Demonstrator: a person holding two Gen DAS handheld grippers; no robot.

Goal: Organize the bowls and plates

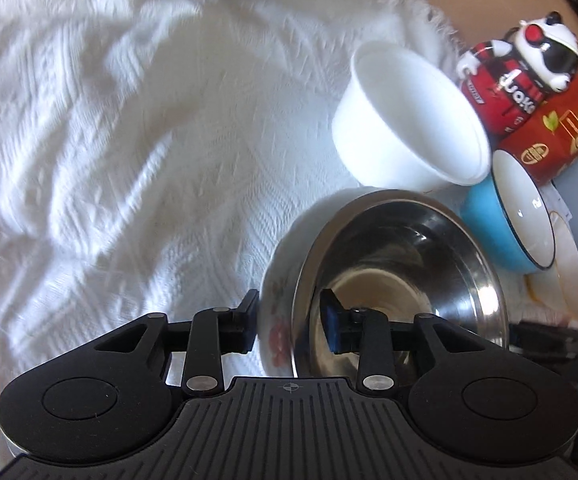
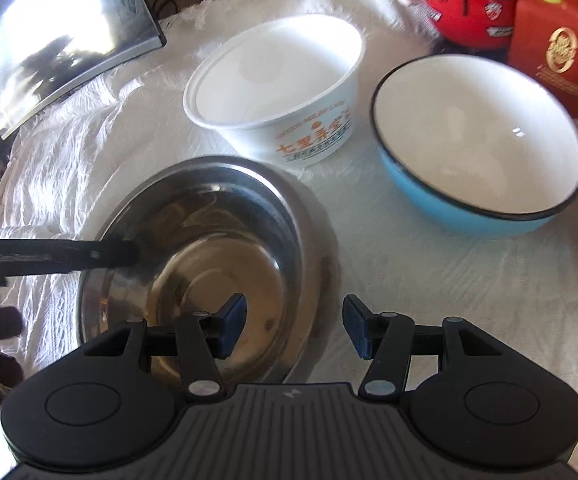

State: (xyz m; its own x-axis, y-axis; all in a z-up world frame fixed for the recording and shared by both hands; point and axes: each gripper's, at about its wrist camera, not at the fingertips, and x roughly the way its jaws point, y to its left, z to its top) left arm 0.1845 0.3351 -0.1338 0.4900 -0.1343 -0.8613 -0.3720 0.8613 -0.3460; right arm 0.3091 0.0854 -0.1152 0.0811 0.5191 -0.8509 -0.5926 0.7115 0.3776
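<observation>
My left gripper (image 1: 291, 322) pinches the steel bowl (image 1: 401, 280) rim — jaws clenched to carry it. My right gripper (image 2: 293, 326) waits, jaws wide apart — holding nothing.

Strong daylight washes the white cloth (image 1: 109, 140) nearly to blowout, with soft shadows in its folds. Glare streaks the steel bowl (image 2: 209, 256) and the dark screen (image 2: 61, 40). Both views smear with motion blur, and fisheye bending curves the dark corners.

left hand-held gripper (image 1: 291, 326) clamped on something; right hand-held gripper (image 2: 295, 326) spread wide.
</observation>
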